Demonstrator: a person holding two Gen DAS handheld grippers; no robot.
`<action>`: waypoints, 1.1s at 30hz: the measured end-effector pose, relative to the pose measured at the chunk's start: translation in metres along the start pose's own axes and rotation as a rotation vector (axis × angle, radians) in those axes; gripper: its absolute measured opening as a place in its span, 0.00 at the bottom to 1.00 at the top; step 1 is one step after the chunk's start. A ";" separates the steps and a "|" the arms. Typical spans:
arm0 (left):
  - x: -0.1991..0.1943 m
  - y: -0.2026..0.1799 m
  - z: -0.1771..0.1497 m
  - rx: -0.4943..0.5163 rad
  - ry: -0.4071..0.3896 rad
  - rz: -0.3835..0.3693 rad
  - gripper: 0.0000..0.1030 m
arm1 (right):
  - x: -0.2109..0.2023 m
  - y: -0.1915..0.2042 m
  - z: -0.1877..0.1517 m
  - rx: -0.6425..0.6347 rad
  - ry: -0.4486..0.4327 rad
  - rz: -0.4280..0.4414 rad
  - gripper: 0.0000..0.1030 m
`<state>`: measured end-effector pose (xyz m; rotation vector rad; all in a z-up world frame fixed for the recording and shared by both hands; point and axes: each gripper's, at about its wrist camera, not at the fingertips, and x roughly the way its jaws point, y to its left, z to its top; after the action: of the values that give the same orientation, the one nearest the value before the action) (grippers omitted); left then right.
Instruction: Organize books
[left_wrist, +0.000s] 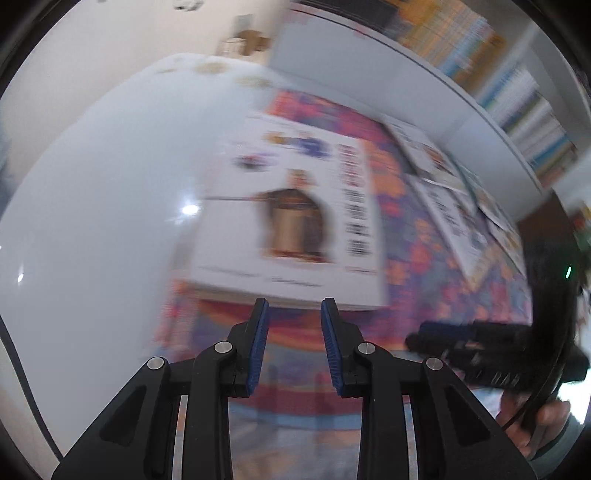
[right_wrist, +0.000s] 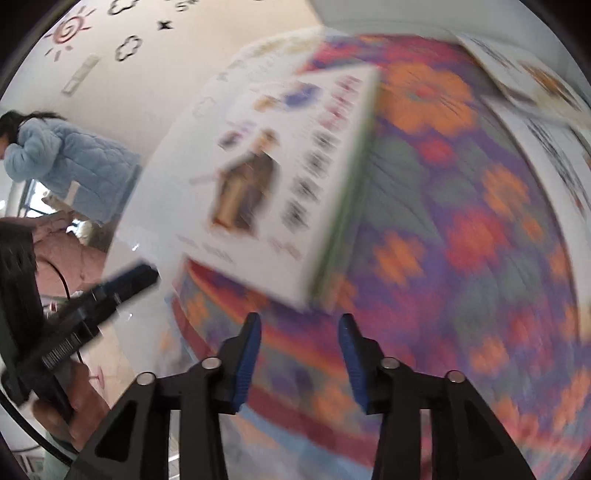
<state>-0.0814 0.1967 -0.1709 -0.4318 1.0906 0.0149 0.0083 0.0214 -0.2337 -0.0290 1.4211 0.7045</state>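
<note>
Showing only rightward: bystander (right_wrist: 70, 155)

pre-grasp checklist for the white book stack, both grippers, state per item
1. Left gripper open and empty: ok, a gap shows between its pads.
2. Right gripper open and empty: ok.
3. White book stack in front of both grippers, on the flowered mat: ok.
4. Contact with the stack: cannot tell; the left gripper's tips sit right at its near edge, and the blur hides any gap.
5. Stack squared up: cannot tell, both views are motion-blurred.
6. Other books lie apart on the mat's far side, toward the bookshelf: ok.
</note>
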 end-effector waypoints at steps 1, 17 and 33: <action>0.005 -0.015 0.001 0.022 0.011 -0.030 0.25 | -0.009 -0.012 -0.014 0.026 -0.006 -0.022 0.41; 0.095 -0.295 -0.011 0.279 0.212 -0.190 0.26 | -0.204 -0.270 -0.116 0.503 -0.335 -0.088 0.51; 0.144 -0.377 0.064 0.356 0.119 -0.053 0.26 | -0.245 -0.417 0.011 0.429 -0.430 -0.205 0.51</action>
<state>0.1250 -0.1551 -0.1449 -0.1416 1.1702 -0.2517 0.2142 -0.4124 -0.1711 0.2921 1.1072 0.2071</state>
